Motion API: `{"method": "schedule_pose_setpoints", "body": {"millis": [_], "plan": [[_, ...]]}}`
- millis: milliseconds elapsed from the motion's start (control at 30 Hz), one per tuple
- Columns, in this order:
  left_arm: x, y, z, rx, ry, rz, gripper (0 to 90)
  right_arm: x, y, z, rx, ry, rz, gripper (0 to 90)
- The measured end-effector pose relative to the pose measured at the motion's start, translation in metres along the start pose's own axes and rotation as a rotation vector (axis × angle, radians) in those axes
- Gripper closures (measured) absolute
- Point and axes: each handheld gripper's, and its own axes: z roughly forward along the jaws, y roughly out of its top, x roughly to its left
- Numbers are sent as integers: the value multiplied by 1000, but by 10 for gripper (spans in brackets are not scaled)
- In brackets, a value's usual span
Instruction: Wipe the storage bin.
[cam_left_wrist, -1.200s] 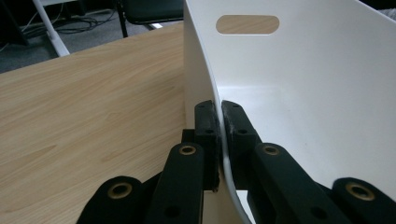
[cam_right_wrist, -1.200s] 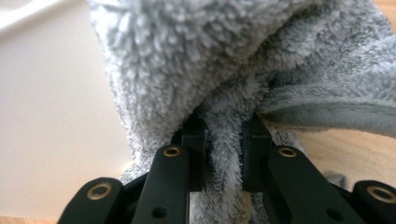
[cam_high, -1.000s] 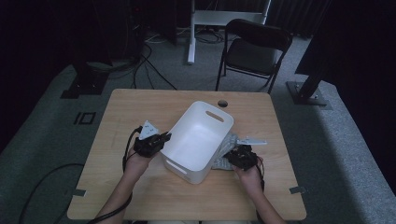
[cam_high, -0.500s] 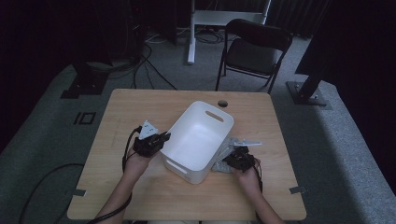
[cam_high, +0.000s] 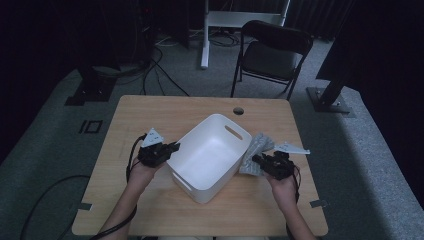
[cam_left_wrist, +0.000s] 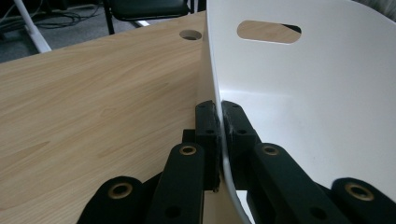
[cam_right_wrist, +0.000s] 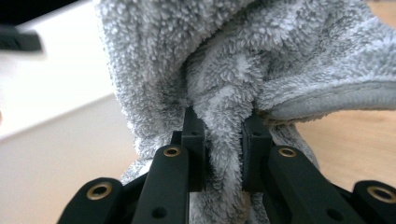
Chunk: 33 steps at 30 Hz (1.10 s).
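A white plastic bin (cam_high: 210, 155) with handle slots stands askew in the middle of the wooden table (cam_high: 150, 115). My left gripper (cam_high: 172, 147) is shut on the bin's left rim. In the left gripper view the jaws (cam_left_wrist: 219, 121) pinch the thin white wall (cam_left_wrist: 303, 93) from both sides. To the right of the bin, my right gripper (cam_high: 256, 161) is shut on a grey fluffy towel (cam_high: 257, 146), which it holds bunched and raised off the table. In the right gripper view a fold of the towel (cam_right_wrist: 233, 70) is squeezed between the pads (cam_right_wrist: 224, 135).
A round cable hole (cam_high: 238, 110) sits near the table's far edge. A black folding chair (cam_high: 272, 55) stands beyond the table, with cables (cam_high: 165, 75) and stand bases (cam_high: 330, 100) on the grey floor. Bare wood lies in front of the bin and at the far left.
My right gripper has risen and drawn slightly right with the towel, which now hangs bunched instead of lying beside the bin. The left gripper and the bin have stayed put.
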Motion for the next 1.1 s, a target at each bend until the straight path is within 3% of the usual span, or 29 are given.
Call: {"method": "schedule_pose_setpoints", "body": {"millis": [167, 300, 733, 1100], "plan": [[2, -1, 0, -3, -26, 11, 865, 1, 7, -6, -34, 5, 0, 761], [1, -1, 0, -9, -42, 44, 865, 1, 6, 3, -16, -3, -8, 762], [2, -3, 0, -28, -63, 39, 862, -8, -8, 22, 57, -2, 29, 763], [0, -2, 0, -21, -58, 51, 859, -13, -18, 36, 116, -16, 25, 763]]}}
